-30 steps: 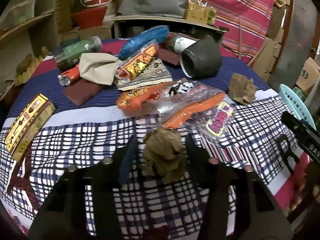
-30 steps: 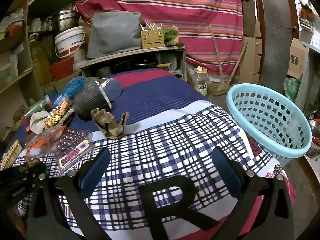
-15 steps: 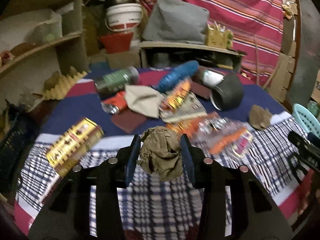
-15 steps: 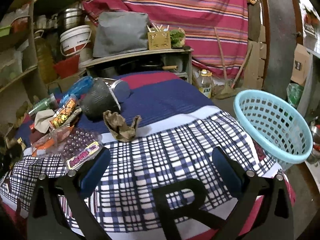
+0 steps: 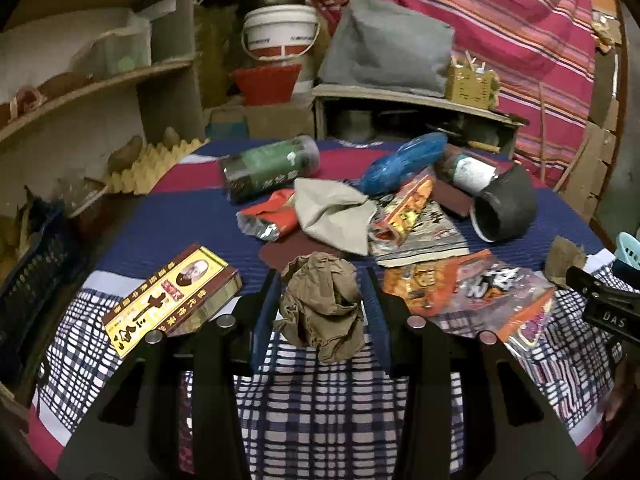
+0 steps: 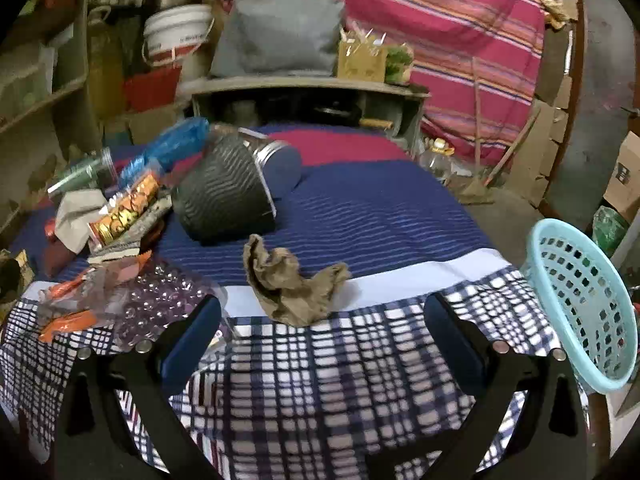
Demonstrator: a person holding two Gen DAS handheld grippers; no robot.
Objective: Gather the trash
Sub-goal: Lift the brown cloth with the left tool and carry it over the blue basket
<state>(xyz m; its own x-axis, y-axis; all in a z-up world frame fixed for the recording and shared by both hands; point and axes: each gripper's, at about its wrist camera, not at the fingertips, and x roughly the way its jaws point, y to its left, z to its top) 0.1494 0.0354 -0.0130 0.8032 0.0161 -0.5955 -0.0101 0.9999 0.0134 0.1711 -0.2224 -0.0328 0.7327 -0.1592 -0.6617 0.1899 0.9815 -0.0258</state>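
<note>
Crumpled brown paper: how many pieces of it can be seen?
2. One paper wad is held in the left gripper; another lies on the tablecloth before the open right gripper. Clutter may hide more.

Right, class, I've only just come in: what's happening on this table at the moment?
Someone is clearing rubbish off a cluttered table. The left hand-held gripper is shut on a crumpled brown paper wad, held above the checked cloth. The right hand-held gripper is open and empty, pointed at another brown wad. A blue basket waits beside the table.
</note>
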